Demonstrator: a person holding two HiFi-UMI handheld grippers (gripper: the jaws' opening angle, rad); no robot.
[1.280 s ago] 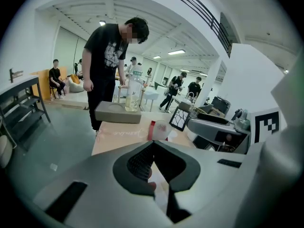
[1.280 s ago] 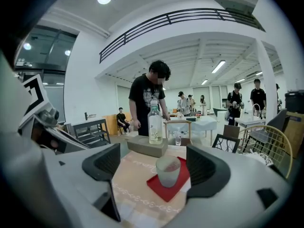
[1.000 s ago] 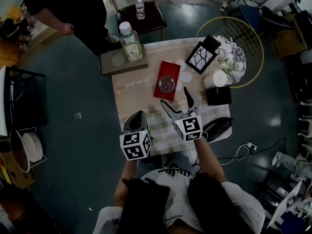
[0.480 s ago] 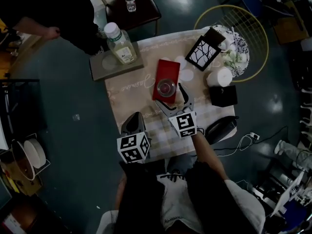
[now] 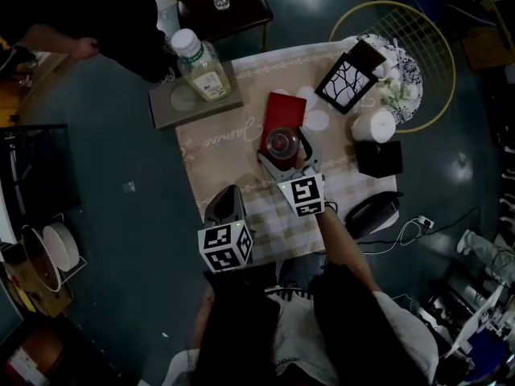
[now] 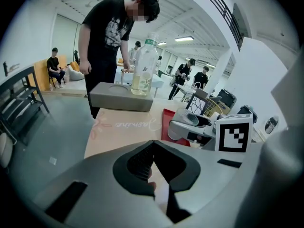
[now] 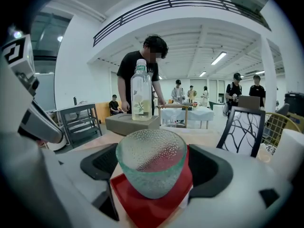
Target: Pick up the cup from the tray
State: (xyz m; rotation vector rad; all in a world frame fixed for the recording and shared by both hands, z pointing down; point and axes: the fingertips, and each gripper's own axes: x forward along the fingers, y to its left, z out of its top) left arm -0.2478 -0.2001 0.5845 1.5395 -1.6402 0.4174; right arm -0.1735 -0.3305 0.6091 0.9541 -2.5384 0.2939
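A clear, dimpled glass cup (image 5: 281, 142) (image 7: 151, 167) stands on the near end of a red tray (image 5: 286, 107) (image 7: 142, 208) in the middle of the small table (image 5: 217, 147). My right gripper (image 5: 286, 153) (image 7: 154, 170) is open. One of its jaws stands on each side of the cup, and the cup still rests on the tray. My left gripper (image 5: 227, 199) (image 6: 153, 146) is shut and empty, low over the table's near left edge. It is well apart from the tray.
A large bottle (image 5: 197, 63) stands on a grey box (image 5: 193, 101) at the far left. Right of the tray are white coasters (image 5: 315, 120), a black-framed lantern (image 5: 346, 83), a white roll (image 5: 372, 125) and a black box (image 5: 378, 158). A person (image 5: 80, 22) stands beyond the table.
My right gripper has moved forward over the table, so its open jaws now flank the cup. The left gripper has stayed near the front edge.
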